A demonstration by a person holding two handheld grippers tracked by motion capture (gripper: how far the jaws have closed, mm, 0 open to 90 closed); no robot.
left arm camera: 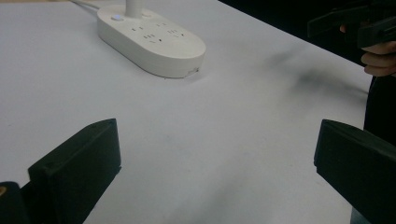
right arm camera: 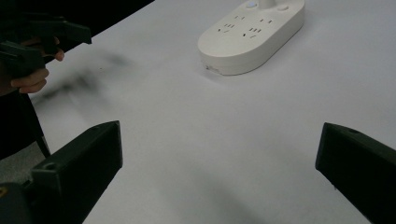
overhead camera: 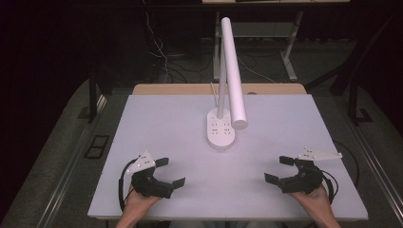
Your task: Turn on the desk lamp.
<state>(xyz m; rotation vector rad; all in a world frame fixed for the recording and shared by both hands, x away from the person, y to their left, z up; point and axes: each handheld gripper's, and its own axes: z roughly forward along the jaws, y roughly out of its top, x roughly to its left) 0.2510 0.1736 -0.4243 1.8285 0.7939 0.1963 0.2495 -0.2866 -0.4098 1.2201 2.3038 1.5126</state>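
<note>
A white desk lamp stands at the middle of the white table. Its oval base carries several sockets, and its long tube head slants toward me. The base sits at the top of the left gripper view, and the base at the top of the right gripper view. My left gripper rests near the front left edge, open and holding nothing. My right gripper rests near the front right, open and holding nothing. Both point inward, well short of the lamp.
A cable runs from the lamp base toward the table's back edge. Behind the table are desk legs and loose wires on a dark floor. The other hand's gripper appears in the left gripper view.
</note>
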